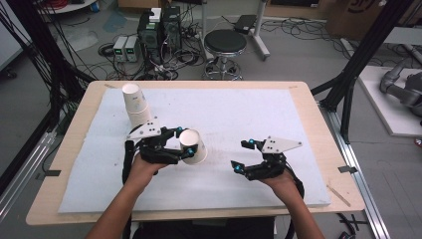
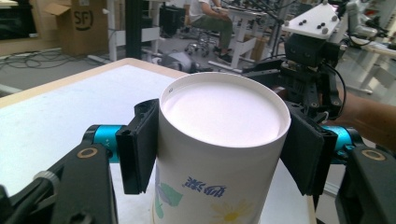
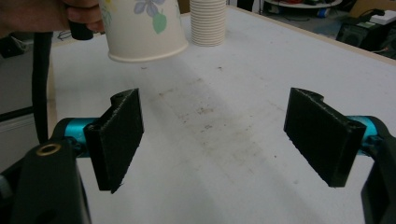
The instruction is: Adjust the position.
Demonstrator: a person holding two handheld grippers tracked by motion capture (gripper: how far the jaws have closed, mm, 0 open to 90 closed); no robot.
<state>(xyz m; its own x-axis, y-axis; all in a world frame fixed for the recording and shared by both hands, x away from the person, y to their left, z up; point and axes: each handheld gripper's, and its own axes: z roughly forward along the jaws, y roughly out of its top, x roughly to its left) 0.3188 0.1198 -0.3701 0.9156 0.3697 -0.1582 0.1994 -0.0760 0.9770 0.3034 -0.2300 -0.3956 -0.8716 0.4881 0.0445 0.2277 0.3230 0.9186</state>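
The left claw [image 1: 185,144] is clamping a paper cup [image 1: 194,146] by its sides, holding it tipped above the white worktop [image 1: 249,114], just in front of the cup stack [image 1: 136,104]. The right claw [image 1: 242,156] is hovering well to the right of that stack, its jaws gaping wide and gripping nothing, the cup hanging beyond them.

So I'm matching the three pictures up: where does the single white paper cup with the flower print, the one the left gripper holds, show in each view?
High view: the white flower-print paper cup sits left of centre, in the left gripper.
Left gripper view: centre, between the black jaws.
Right gripper view: top left, above the mat.
Shared landmark: the stack of white paper cups.
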